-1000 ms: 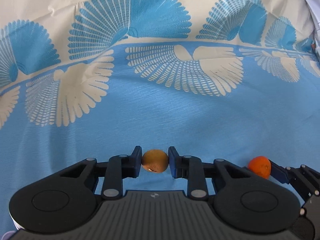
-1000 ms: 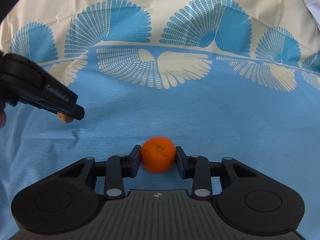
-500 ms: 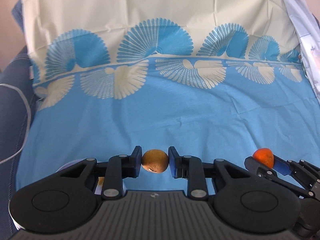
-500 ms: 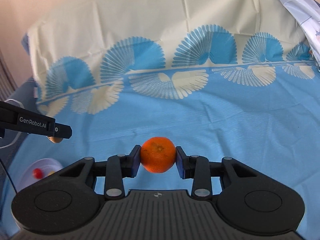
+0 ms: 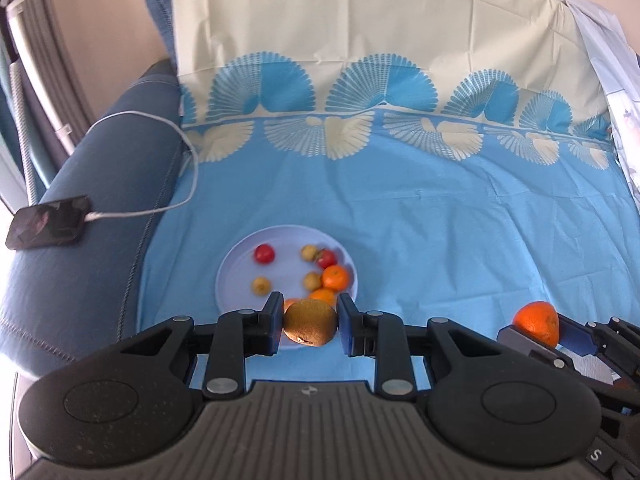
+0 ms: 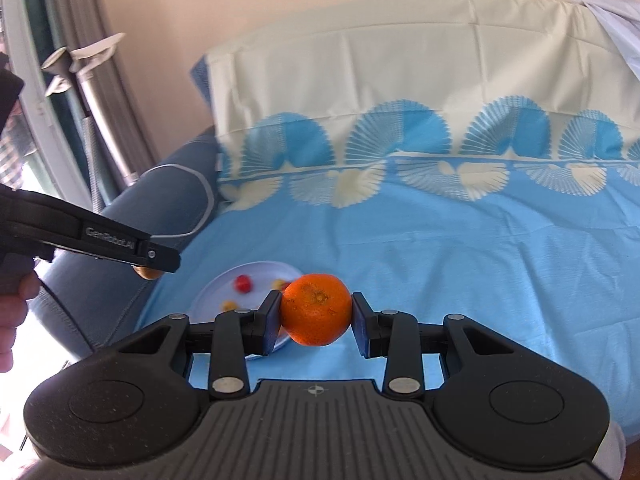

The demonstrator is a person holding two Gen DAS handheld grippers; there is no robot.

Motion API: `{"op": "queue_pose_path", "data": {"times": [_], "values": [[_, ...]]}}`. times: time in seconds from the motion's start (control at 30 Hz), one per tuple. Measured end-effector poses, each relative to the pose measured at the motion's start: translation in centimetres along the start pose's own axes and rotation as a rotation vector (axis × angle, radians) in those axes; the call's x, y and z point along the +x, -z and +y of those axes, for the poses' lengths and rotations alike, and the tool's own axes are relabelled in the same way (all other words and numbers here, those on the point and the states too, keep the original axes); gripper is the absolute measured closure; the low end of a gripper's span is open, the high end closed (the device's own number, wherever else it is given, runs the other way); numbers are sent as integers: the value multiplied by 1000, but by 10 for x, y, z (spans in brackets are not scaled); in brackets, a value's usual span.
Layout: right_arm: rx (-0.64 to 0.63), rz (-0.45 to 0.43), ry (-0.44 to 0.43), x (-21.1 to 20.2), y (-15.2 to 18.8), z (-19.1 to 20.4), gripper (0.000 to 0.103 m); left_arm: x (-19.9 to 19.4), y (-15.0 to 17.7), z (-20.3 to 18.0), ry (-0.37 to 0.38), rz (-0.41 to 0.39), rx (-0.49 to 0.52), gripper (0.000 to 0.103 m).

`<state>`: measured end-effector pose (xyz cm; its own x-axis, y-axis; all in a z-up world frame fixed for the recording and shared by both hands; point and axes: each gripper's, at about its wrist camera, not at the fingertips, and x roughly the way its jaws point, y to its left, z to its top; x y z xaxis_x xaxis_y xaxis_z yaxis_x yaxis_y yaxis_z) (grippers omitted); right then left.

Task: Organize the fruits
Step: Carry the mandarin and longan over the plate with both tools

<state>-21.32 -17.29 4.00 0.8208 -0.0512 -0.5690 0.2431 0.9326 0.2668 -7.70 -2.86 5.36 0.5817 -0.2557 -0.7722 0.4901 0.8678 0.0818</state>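
Observation:
My left gripper (image 5: 310,326) is shut on a brown kiwi (image 5: 310,322) and holds it above the near rim of a pale blue plate (image 5: 236,264). The plate holds several small fruits: a red tomato (image 5: 264,253), an orange mandarin (image 5: 335,276) and small yellow ones. My right gripper (image 6: 316,314) is shut on an orange mandarin (image 6: 316,308), held above the cloth to the right of the plate (image 6: 212,294). It shows in the left wrist view at the right (image 5: 536,322). The left gripper with the kiwi (image 6: 147,273) shows at the left of the right wrist view.
A blue cloth with a fan pattern (image 5: 440,220) covers the surface and climbs the cream back. A dark blue sofa arm (image 5: 92,208) at the left carries a phone (image 5: 48,226) on a white cable (image 5: 176,136). Curtains and a pale wall stand behind.
Both grippers have lifted and pulled back with their fruits. The plate of fruit, the sofa arm and the phone have come into view below and to the left.

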Motion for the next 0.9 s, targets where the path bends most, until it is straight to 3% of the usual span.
{"op": "queue_pose_path", "data": {"times": [0.37, 0.7, 0.9], "values": [[-131, 4, -82, -55, 35, 75, 65, -54, 61, 35, 4, -33, -73, 72], [-208, -22, -62, -77, 40, 90, 65, -71, 82, 41, 13, -50, -116, 72], [-188, -21, -71, -76, 42, 88, 65, -72, 87, 38, 5, -39, -105, 72]]}}
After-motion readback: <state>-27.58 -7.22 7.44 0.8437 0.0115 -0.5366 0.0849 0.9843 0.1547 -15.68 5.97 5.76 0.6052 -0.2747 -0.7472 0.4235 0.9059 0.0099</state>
